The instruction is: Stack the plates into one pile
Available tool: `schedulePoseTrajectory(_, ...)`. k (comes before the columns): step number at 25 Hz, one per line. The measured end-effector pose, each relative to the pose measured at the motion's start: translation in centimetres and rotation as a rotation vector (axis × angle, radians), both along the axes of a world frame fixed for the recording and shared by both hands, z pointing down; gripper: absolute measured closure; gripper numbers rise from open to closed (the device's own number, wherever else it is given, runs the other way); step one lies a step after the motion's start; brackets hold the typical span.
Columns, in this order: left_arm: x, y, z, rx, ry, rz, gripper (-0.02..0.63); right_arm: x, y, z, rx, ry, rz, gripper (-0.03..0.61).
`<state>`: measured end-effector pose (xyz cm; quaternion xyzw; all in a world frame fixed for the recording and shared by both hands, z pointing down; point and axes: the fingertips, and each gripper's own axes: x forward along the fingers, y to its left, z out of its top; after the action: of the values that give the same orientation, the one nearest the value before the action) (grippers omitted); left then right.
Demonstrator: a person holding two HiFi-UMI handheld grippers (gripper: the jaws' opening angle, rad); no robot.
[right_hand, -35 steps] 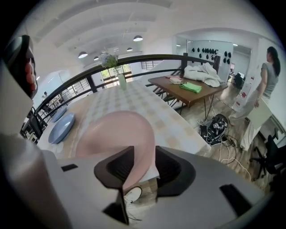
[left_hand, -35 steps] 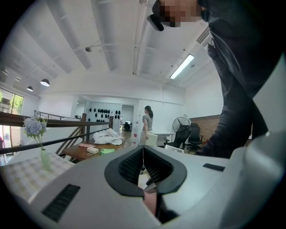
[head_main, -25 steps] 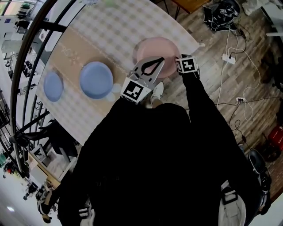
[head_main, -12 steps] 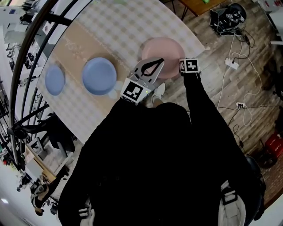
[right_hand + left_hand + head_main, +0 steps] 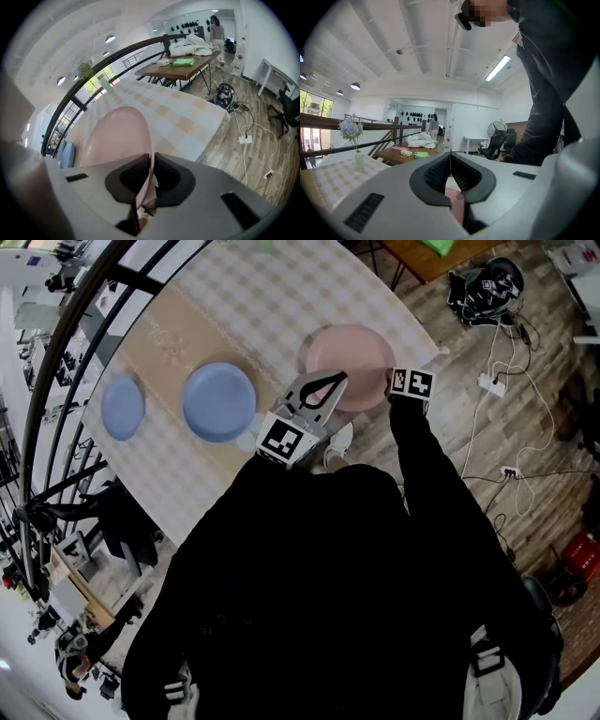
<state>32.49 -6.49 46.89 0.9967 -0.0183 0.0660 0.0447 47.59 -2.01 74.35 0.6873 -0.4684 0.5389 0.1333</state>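
A pink plate [image 5: 349, 362] lies near the checked table's [image 5: 272, 296] right edge. My right gripper [image 5: 392, 382] is at its right rim. In the right gripper view the jaws are closing, and the pads of the right gripper [image 5: 151, 164] pinch the thin rim of the pink plate [image 5: 115, 140]. My left gripper [image 5: 336, 378] hovers over the plate's near-left part, shut with nothing between its tips [image 5: 450, 161]. A mid-sized blue plate [image 5: 218, 401] and a smaller blue plate [image 5: 123, 406] lie apart to the left on a beige runner [image 5: 173, 338].
A dark railing [image 5: 66, 352] curves round the table's left side. A vase with flowers [image 5: 357, 159] stands at the table's far end. Cables and a power strip [image 5: 491, 381] lie on the wooden floor to the right, and a wooden table with clothes [image 5: 187, 63] stands beyond.
The head view has drifted slightly, so the plates sit a little further right in it. Both grippers keep their places by the pink plate.
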Motion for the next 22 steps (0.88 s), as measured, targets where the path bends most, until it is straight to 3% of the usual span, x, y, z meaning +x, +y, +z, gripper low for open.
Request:
schedulePoseTrajectory(8, -2.3, -0.3, -0.6, 0.010, 0.007, -0.018, 0.594, -1.6, 0.7, -0.4, 0.076, -0.153, 0.173, 0.560)
schedulePoseTrajectory(22, -6.8, -0.3, -2.0, 0.039, 0.040, -0.055, 0.594, -3.0, 0.5, -3.7, 0.159, -0.190, 0.281, 0.558)
